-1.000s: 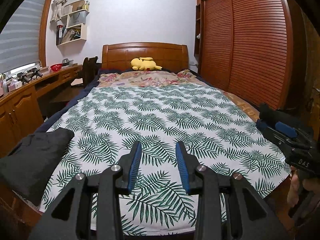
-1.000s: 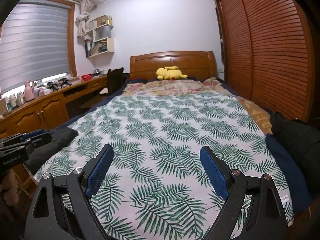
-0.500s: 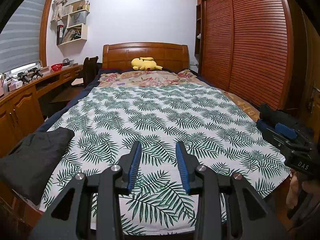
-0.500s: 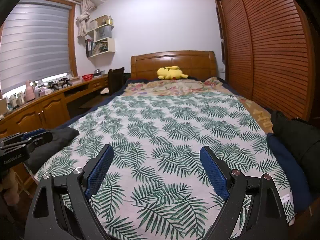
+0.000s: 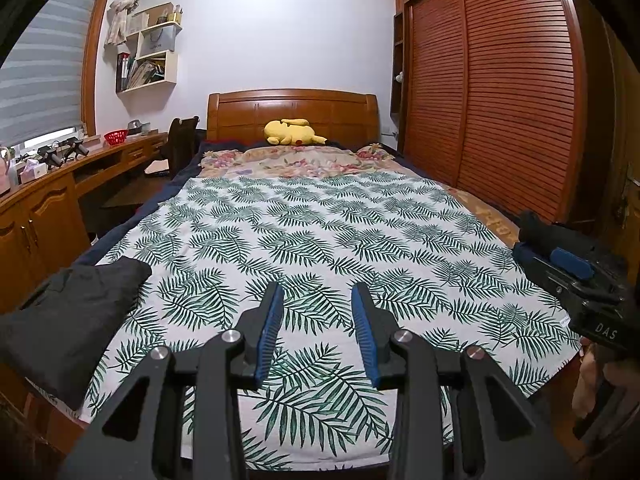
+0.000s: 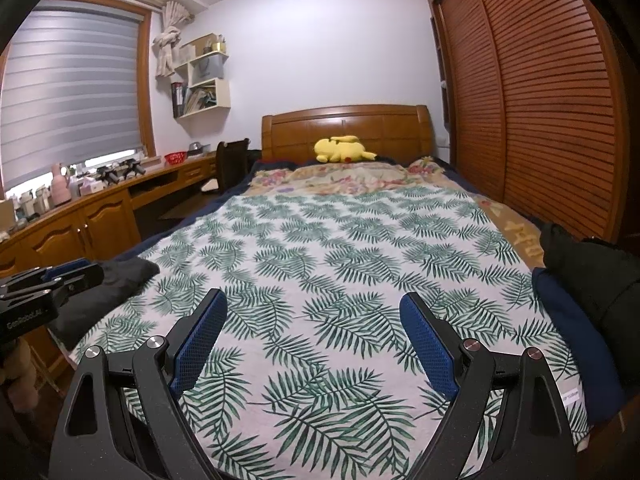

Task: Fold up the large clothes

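Left gripper: black two-finger left gripper with blue pads, jaws partly spread, nothing between them, poised over the foot of the palm-leaf printed bedspread.
Right gripper: matching right gripper, jaws spread wide and empty, above the same end of the bedspread.
Dark garment: a charcoal-black folded cloth garment lies on the bedspread's near left corner.
Piled clothes: a navy-blue fabric bundle with a black padded garment on top sits at the bedspread's near right edge — apparently still unfolded.
Step in hand: my reading — between garments, with neither gripper holding anything.
Next move: likely reach to the right-edge pile, pinch an edge of the black padded garment, and draw it onto the open middle of the bedspread to spread flat.
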### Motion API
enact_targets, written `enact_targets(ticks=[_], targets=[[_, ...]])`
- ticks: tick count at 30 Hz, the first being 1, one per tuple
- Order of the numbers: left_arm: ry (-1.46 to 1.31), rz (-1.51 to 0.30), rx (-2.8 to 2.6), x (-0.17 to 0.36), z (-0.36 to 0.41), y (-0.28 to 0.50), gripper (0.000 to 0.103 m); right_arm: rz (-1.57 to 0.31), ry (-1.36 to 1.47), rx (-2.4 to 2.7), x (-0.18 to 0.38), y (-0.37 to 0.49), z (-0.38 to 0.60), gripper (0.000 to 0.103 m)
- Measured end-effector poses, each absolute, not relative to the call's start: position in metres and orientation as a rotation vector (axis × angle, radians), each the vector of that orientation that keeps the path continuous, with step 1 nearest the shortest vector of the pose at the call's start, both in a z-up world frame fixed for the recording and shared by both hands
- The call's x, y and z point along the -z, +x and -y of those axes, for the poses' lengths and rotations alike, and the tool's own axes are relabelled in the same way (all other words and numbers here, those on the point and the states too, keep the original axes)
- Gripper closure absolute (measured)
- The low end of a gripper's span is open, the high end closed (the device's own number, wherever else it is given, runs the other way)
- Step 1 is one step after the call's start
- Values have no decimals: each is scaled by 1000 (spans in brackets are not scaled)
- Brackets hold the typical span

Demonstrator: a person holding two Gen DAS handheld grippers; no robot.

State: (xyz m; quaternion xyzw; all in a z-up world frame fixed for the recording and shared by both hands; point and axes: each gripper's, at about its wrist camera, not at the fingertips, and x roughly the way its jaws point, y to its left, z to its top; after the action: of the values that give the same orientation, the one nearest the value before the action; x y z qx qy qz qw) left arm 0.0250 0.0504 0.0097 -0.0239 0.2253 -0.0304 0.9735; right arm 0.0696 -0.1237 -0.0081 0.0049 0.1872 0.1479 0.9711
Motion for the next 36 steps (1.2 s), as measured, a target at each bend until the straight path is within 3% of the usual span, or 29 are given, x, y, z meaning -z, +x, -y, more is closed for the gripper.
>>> enact_targets(ticks=[36], targets=[[-46, -455, 58, -12, -49, 24, 68, -375, 17, -293, 10, 71, 121, 13]])
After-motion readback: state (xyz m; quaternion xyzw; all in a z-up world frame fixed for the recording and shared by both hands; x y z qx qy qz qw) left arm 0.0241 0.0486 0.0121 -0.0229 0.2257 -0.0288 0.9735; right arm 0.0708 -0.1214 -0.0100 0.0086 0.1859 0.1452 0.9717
